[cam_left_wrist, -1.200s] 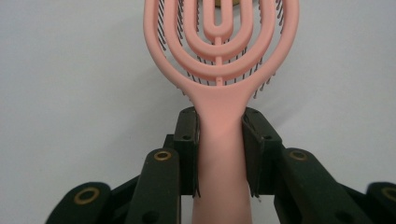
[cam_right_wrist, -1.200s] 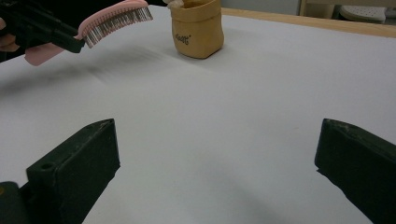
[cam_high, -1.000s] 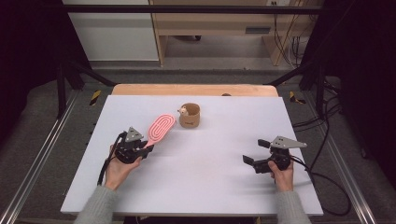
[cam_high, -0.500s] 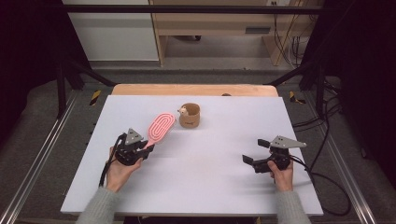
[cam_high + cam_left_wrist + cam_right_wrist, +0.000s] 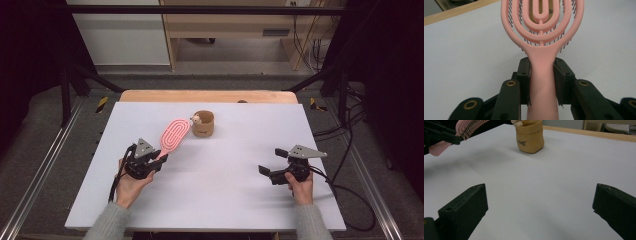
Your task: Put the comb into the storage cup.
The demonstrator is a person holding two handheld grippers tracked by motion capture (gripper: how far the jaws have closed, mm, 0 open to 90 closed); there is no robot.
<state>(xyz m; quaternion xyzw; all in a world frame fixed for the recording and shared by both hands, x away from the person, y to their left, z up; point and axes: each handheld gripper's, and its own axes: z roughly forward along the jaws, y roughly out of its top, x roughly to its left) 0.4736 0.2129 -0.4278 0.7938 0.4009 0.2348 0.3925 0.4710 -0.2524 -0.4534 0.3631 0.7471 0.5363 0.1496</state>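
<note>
Currently logged: pink brush (image 5: 541,50) clamped by handle in my L gripper (image 5: 150,162), lifted nr tan pouch (image 5: 203,124); R gripper (image 5: 272,172) gaped, idle. Pickup done; placement, I judged, pending.

On the table (image 5: 215,200): left gripper (image 5: 159,161) at the near left, clamped on the handle of a hairbrush (image 5: 174,136) slanting away toward the middle; small pot (image 5: 203,123) just right of the brush head, toward the far edge; right gripper (image 5: 271,163) at the near right, well apart from both
</note>
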